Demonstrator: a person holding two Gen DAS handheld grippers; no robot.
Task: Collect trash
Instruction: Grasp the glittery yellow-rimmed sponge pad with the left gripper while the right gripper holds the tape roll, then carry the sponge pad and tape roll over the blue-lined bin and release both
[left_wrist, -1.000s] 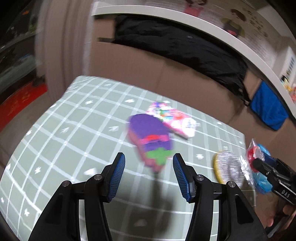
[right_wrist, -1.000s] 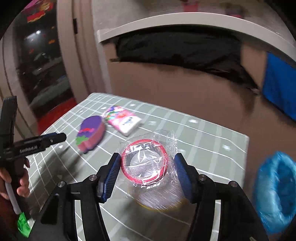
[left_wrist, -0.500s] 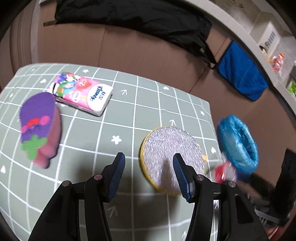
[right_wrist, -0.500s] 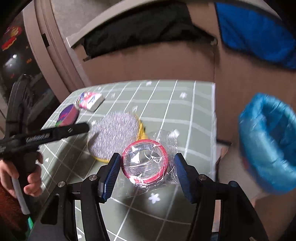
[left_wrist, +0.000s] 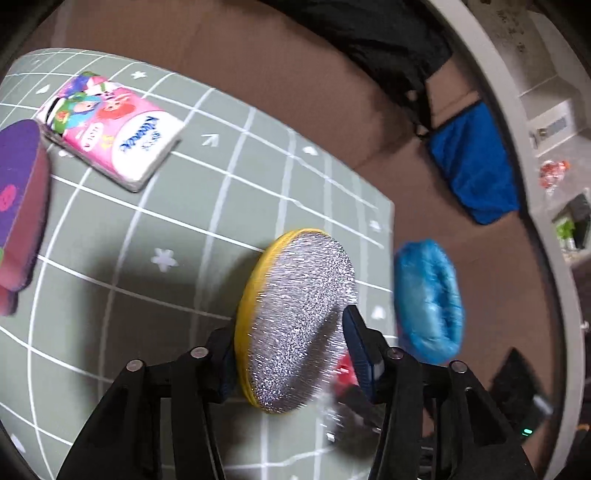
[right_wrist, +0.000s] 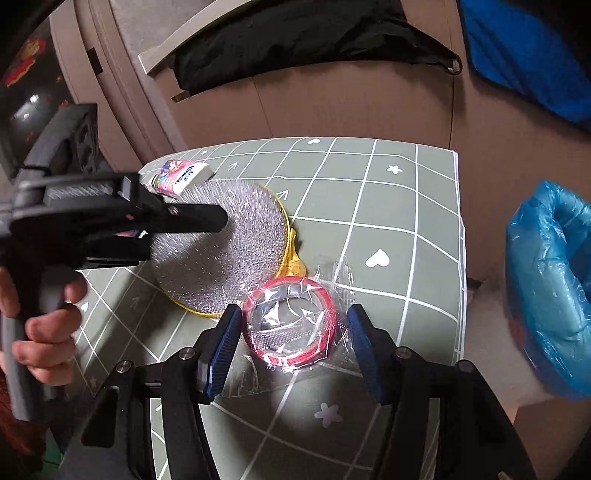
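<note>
A round silver scouring pad with a yellow rim (left_wrist: 295, 317) lies on the grey-green gridded table; it also shows in the right wrist view (right_wrist: 225, 247). My left gripper (left_wrist: 291, 354) is open, its fingers on either side of the pad's near part. My right gripper (right_wrist: 291, 347) holds a clear plastic wrapper with a red ring (right_wrist: 290, 323) between its blue pads, above the table near its right edge. A bin lined with a blue bag (right_wrist: 550, 280) stands just right of the table and shows in the left wrist view (left_wrist: 428, 299) too.
A pink tissue pack (left_wrist: 110, 129) and a purple and pink sponge (left_wrist: 18, 206) lie at the table's far left. A brown cardboard wall (right_wrist: 332, 107) runs behind the table, with black cloth and a blue cloth (left_wrist: 472, 162) hanging over it.
My left gripper has swung right from the purple sponge to the scouring pad and closed in around it. My right gripper has carried the wrapper right, toward the table edge and the blue bin.
</note>
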